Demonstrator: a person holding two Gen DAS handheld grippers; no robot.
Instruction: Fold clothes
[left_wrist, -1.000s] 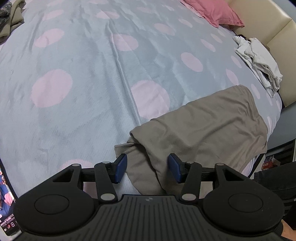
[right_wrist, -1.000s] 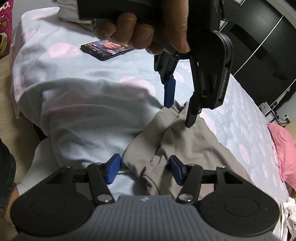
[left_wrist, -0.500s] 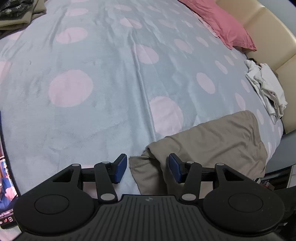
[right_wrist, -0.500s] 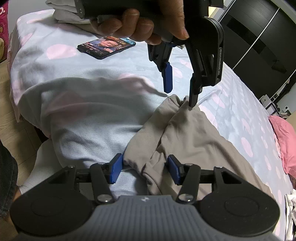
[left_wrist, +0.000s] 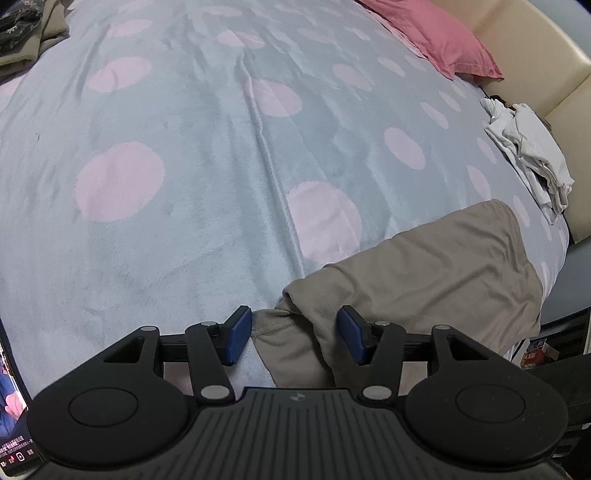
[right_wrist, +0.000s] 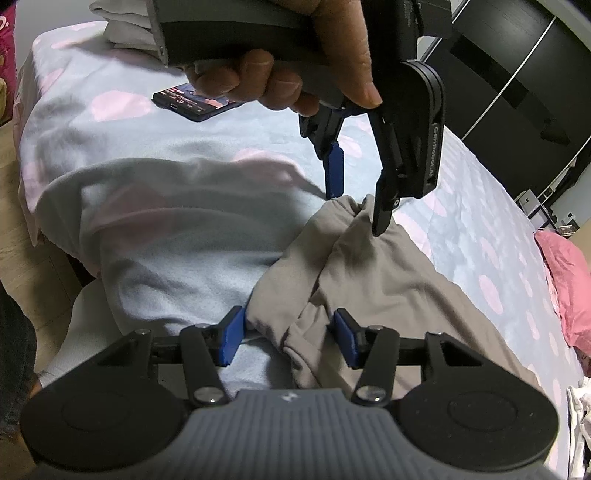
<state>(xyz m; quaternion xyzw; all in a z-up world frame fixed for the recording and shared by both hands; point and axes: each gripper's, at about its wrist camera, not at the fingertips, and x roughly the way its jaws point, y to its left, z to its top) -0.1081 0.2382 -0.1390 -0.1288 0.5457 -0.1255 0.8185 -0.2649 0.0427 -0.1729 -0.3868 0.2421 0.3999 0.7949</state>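
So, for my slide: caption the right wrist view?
Both open grippers, right and left, straddle corners of a taupe garment on the bed.

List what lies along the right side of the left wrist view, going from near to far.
Left tool, open around the garment's near corner → taupe garment on the dotted blanket → crumpled white clothes → pink pillow by the cream headboard.

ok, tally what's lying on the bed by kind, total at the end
Taupe garment: 1
White clothes heap: 1
Pink pillow: 1
Phone: 1
Dark and tan clothes pile: 1
Total: 5
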